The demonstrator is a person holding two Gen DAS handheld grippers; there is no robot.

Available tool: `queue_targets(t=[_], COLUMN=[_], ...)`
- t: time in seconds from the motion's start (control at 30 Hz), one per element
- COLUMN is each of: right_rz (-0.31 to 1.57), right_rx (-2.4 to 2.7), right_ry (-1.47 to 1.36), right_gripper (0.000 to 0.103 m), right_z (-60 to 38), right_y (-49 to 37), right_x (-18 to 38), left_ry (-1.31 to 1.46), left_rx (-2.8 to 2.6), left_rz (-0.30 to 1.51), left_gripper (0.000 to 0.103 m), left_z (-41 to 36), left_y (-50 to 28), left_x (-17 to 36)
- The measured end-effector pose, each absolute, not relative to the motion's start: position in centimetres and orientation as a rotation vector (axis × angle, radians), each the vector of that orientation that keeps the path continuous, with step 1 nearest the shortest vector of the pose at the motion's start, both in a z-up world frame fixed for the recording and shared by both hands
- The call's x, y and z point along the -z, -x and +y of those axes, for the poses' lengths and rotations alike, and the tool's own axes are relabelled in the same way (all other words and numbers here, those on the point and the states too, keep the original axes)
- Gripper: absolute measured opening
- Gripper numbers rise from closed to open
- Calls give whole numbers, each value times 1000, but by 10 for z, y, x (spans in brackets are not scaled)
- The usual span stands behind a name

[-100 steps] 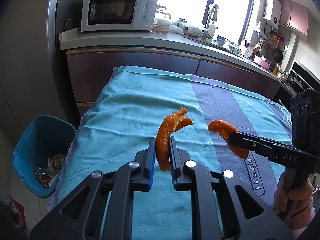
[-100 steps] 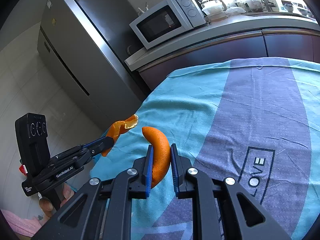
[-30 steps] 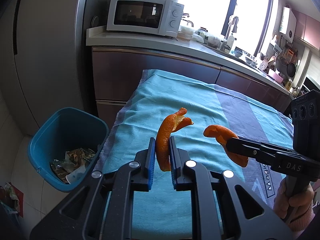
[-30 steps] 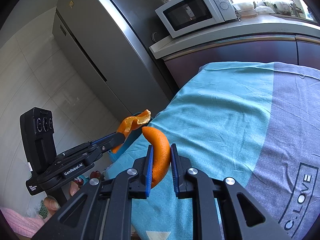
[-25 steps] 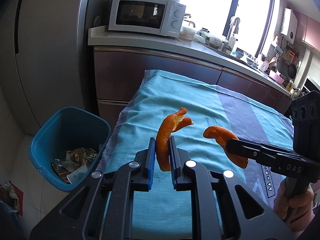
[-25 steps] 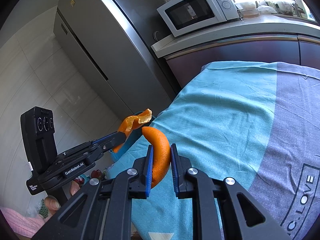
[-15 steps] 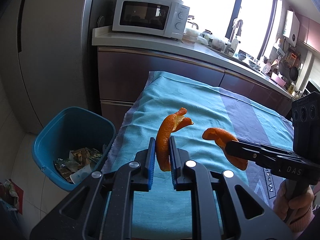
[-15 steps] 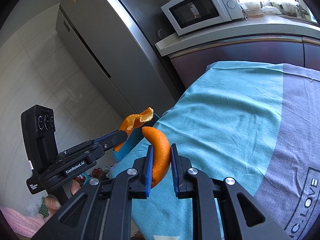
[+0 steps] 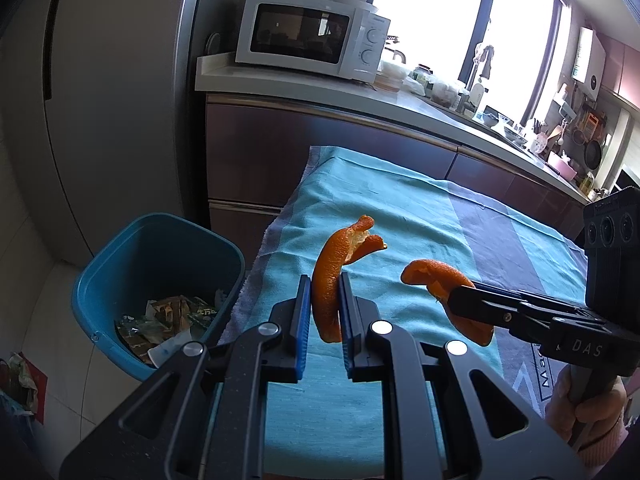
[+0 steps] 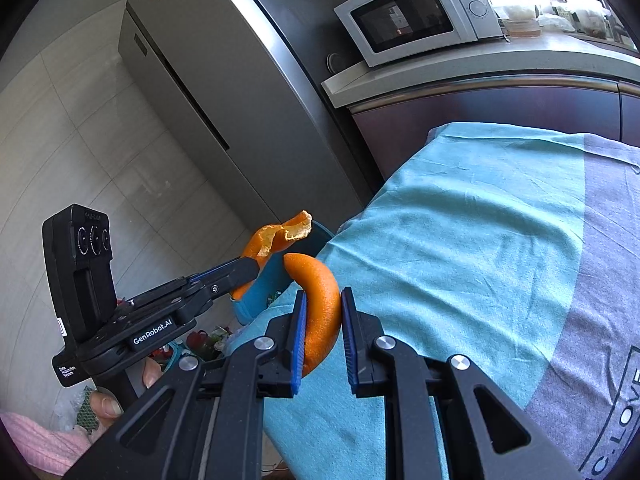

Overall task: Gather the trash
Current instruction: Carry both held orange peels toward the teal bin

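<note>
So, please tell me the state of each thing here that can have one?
Left tongs: shut on twisted orange peel.
Right tongs: shut on curved orange peel.
Blue bin: open, trash at the bottom.
Microwave: door closed.
Teal cloth: spread flat.

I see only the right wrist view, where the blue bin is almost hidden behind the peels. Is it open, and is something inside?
Observer: Open; the left wrist view shows wrappers inside the blue bin.
Operator: Where does it stand?
Observer: On the floor, beside the corner of the teal towel.
Operator: Is my peel above it?
Observer: No, the right hand-held gripper holds its orange peel above the towel, right of the bin.
</note>
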State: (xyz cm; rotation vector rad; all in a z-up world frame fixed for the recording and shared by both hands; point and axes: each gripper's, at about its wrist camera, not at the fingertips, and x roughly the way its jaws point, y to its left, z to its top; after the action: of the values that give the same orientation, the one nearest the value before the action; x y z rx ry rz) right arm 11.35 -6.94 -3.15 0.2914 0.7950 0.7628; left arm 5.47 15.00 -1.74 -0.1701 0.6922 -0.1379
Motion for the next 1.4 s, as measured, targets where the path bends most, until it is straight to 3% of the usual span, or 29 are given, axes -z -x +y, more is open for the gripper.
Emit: queue_targets(t=[1.4], right_rz=[814], right_rx=[-827], right_ry=[-273], right_gripper=[15], right_z=[-31], right_y=[-122], right_x=[33], left_ry=[203], left_rx=[61], left_rz=[687], left_gripper=[14], left_z=[178], left_y=[-53], left_x=[19])
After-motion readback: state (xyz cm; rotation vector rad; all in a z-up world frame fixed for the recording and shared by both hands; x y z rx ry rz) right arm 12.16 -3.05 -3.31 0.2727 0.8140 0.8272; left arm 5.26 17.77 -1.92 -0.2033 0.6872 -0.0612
